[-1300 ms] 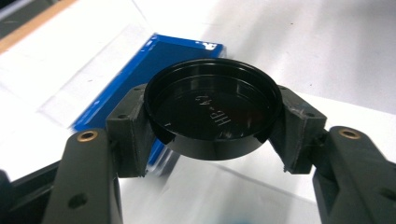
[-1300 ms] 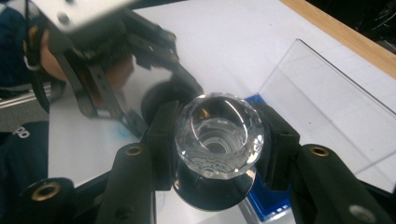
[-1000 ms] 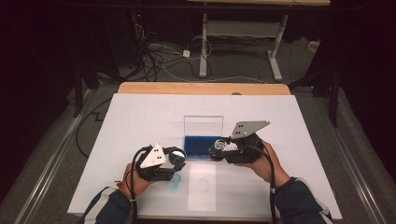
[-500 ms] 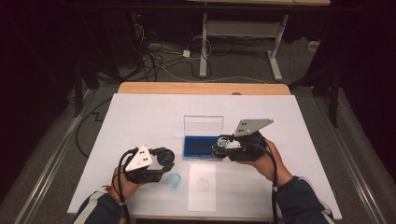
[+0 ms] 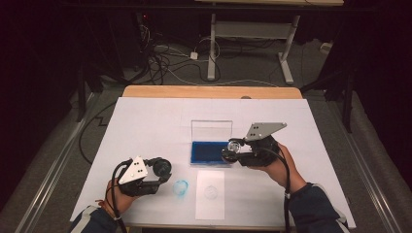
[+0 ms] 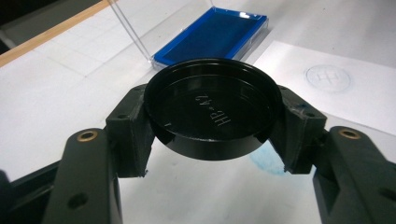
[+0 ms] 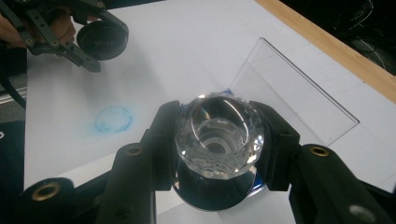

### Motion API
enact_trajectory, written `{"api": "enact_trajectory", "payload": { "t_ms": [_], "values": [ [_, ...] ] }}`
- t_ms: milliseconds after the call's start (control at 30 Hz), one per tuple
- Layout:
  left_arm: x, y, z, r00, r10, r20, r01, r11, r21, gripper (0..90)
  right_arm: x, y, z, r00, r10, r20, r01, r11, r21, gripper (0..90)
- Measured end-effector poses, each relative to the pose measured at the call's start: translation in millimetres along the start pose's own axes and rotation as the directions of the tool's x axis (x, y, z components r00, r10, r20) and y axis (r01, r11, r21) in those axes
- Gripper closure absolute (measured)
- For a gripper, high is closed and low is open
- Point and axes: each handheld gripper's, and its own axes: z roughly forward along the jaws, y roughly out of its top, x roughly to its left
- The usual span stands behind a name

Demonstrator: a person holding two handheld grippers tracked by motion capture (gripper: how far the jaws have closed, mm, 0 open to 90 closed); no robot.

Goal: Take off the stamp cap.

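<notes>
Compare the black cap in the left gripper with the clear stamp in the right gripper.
The black cap is opaque, flat and shallow; the clear stamp is see-through, faceted and taller. The cap is held away from the blue ink pad, over the white sheet near the blue smudge; the stamp sits at the pad's edge. Both are round and clamped between jaws.

A: What do the grippers look like?
B: Both are black; the left gripper (image 5: 163,171) and right gripper (image 5: 232,151) each carry a grey three-cornered plate and a black cable.
A: And the jaws?
B: Black, with brass-ringed screw holes. The sleeves are dark blue.
</notes>
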Motion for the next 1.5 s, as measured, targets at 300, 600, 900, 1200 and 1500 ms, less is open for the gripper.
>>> {"api": "enact_trajectory", "payload": {
  "t_ms": [300,600,900,1200,1500],
  "values": [
    [-2.1,-11.5,-9.2,0.9989,-0.045,-0.01,0.045,0.999,-0.006,36.4,-2.8,1.1,2.0,1.0,0.003,0.004,-0.003,1.0,0.007,56.8],
    [-1.0,-18.4,-13.8,0.9979,-0.063,-0.015,0.063,0.998,-0.001,36.4,-5.9,5.7,4.6,0.9998,0.002,0.018,-0.003,1.0,0.01,56.7],
    [-0.6,-19.7,-13.0,0.9978,-0.065,-0.012,0.065,0.9979,0.007,36.4,-10.1,7.7,5.9,0.9997,0.004,0.025,-0.004,1.0,0.021,56.7],
    [3.2,-21.2,-12.7,0.9991,-0.041,-0.008,0.041,0.9985,0.037,36.4,-12.4,10.1,4.2,0.9989,0.015,0.044,-0.016,1.0,0.02,56.7],
    [1.8,-19.9,-14.3,0.9994,-0.033,-0.009,0.033,0.9988,0.037,36.4,-13.2,10.9,4.8,0.9986,0.014,0.051,-0.016,0.999,0.034,56.7]
  ]
}}
